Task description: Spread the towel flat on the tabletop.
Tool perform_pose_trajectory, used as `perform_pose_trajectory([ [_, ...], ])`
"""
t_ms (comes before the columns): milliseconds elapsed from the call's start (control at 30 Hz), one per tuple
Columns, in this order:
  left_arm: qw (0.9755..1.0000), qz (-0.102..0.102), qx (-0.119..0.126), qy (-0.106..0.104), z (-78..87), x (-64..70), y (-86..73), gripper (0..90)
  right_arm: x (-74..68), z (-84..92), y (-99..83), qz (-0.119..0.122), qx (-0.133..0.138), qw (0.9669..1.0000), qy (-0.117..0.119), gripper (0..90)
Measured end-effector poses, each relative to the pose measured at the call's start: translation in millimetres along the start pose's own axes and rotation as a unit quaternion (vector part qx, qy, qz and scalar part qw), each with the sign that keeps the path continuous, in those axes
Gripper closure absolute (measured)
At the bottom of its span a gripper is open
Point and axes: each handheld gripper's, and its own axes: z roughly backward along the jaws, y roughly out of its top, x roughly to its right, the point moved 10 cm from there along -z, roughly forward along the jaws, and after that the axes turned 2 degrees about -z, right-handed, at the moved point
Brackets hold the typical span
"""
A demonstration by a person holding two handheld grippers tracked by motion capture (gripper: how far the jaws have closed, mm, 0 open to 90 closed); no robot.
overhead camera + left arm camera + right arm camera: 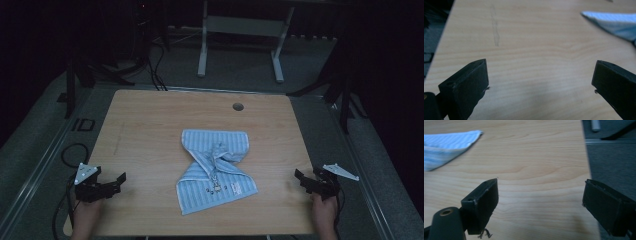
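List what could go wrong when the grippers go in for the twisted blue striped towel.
1. The towel is twisted at its middle, so fingers that pinch there may catch several layers.
2. Left gripper and right gripper rest open at opposite table edges, far from the towel; uneven reaches could drag it askew.

striped woven cloth [216,167]; smooth matt wood-grain table [150,125].

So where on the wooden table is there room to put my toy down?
The light wooden table is bare along its far edge around the small round hole, and on both sides of the crumpled blue striped cloth. The near corners are crowded: the open left gripper and open right gripper sit there.
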Motion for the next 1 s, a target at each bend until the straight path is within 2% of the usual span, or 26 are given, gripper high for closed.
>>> perform_pose_trajectory([
  [33,1.0000,0.000,0.000,0.000,0.0,0.0,0.0,0.6,0.0,0.0,0.0,0.000,0.000,1.0000,0.000,13.0],
  [133,0.9987,-0.023,-0.039,-0.023,2.3,4.7,-6.0,0.6,-3.6,-1.5,-2.2,0.008,-0.018,0.9996,0.019,13.2],
  [167,0.9978,-0.025,-0.054,-0.030,3.0,5.2,-8.1,0.7,-6.2,-2.5,-4.7,0.020,-0.039,0.9986,0.029,13.5],
  [200,0.9964,-0.030,-0.071,-0.035,4.0,5.2,-10.2,0.6,-6.3,-3.3,-7.6,0.033,-0.057,0.9975,0.026,13.8],
  [267,0.9942,-0.053,-0.087,-0.034,6.5,4.9,-11.9,0.6,-10.9,-2.6,-10.9,0.048,-0.074,0.9951,0.044,13.8],
  [400,0.9879,-0.085,-0.124,-0.037,9.5,9.3,-15.2,0.6,-20.9,0.4,-16.8,0.090,-0.115,0.9874,0.059,13.1],
  [467,0.9845,-0.099,-0.140,-0.037,9.6,13.9,-15.2,0.6,-30.2,3.2,-16.3,0.102,-0.133,0.9824,0.083,13.2],
  [567,0.9788,-0.105,-0.170,-0.045,9.0,23.7,-16.0,0.6,-43.7,5.0,-20.3,0.129,-0.181,0.9695,0.103,13.2],
  [633,0.9718,-0.108,-0.204,-0.049,8.4,28.7,-18.8,0.6,-52.2,4.5,-23.5,0.139,-0.206,0.9616,0.117,13.2],
  [667,0.9718,-0.108,-0.204,-0.049,8.4,28.7,-18.8,0.6,-55.8,4.3,-25.5,0.146,-0.220,0.9570,0.121,13.2],
  [700,0.9668,-0.117,-0.222,-0.047,7.4,31.7,-20.8,0.6,-55.8,4.3,-25.5,0.146,-0.220,0.9570,0.121,13.2],
  [733,0.9601,-0.134,-0.241,-0.049,6.6,38.2,-22.9,0.6,-64.7,3.5,-29.4,0.162,-0.242,0.9473,0.133,13.0],
  [767,0.9569,-0.141,-0.249,-0.052,6.2,42.3,-23.4,0.6,-66.9,2.9,-29.8,0.170,-0.246,0.9452,0.131,13.1],
  [833,0.9544,-0.150,-0.250,-0.064,5.5,51.2,-20.8,0.6,-75.4,1.9,-29.8,0.186,-0.250,0.9396,0.141,13.1],
  [867,0.9544,-0.150,-0.250,-0.064,5.5,51.2,-20.8,0.9,-78.9,0.8,-29.1,0.197,-0.250,0.9377,0.140,13.1],
  [900,0.9511,-0.158,-0.255,-0.074,4.9,59.2,-17.5,3.0,-83.6,-0.2,-29.9,0.214,-0.258,0.9317,0.141,13.3],
  [933,0.9483,-0.169,-0.258,-0.074,4.2,62.9,-16.4,3.6,-86.1,-0.8,-30.6,0.230,-0.262,0.9266,0.141,13.6],
  [1000,0.9426,-0.186,-0.267,-0.075,2.8,69.5,-14.2,3.7,-92.8,-2.5,-32.3,0.267,-0.276,0.9132,0.137,16.7],
])
